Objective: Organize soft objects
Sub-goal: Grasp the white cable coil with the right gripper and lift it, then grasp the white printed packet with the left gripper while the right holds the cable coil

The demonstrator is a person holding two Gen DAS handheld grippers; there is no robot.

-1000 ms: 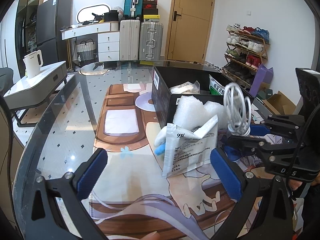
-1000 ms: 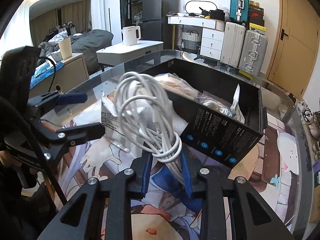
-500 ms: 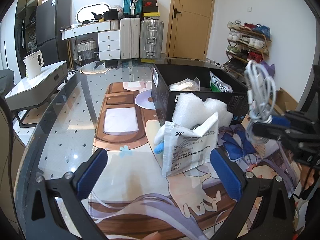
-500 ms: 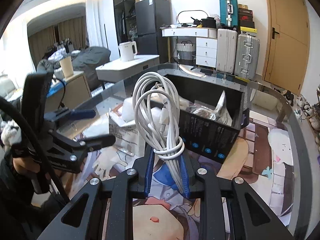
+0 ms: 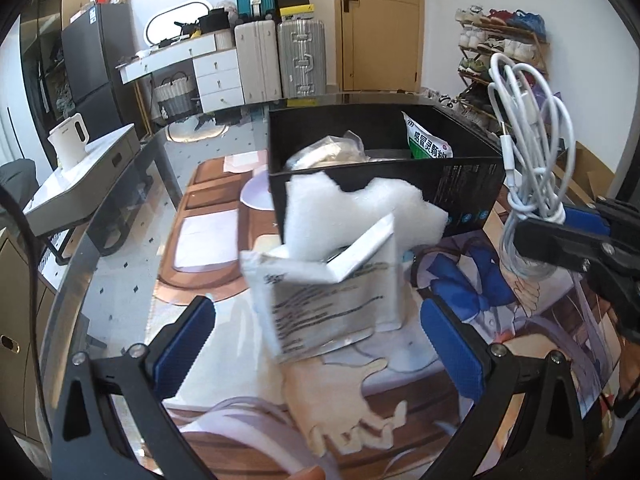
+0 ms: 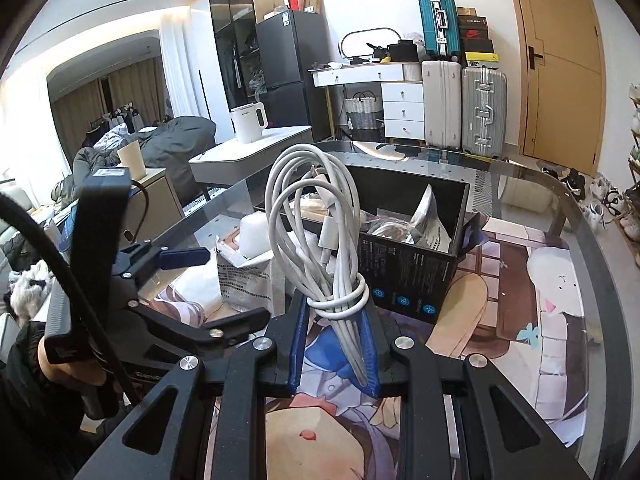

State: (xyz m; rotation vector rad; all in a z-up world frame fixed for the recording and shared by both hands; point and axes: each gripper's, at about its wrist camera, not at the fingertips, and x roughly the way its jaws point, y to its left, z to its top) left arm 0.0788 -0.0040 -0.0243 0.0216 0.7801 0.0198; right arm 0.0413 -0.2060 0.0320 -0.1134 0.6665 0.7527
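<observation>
My right gripper [image 6: 334,344] is shut on a coiled white cable [image 6: 316,232] and holds it upright in the air, in front of the black box [image 6: 404,280]. The cable also shows in the left wrist view [image 5: 532,152] at the right. The black box [image 5: 384,184] holds plastic packets and a green-and-white sachet [image 5: 426,142]. White foam [image 5: 352,216] and a white printed pouch [image 5: 332,300] lean against the box's near side. My left gripper [image 5: 320,344] is open and empty, just in front of the pouch.
The glass table [image 5: 120,216] carries a printed anime mat [image 5: 224,240] under the box. A side cabinet with a white kettle [image 5: 68,144] stands left. Suitcases [image 5: 280,60], a door and a shoe rack [image 5: 496,52] are behind the table.
My right gripper has lifted the cable higher and drawn it back to the right of the box. My left gripper has moved closer to the pouch and foam.
</observation>
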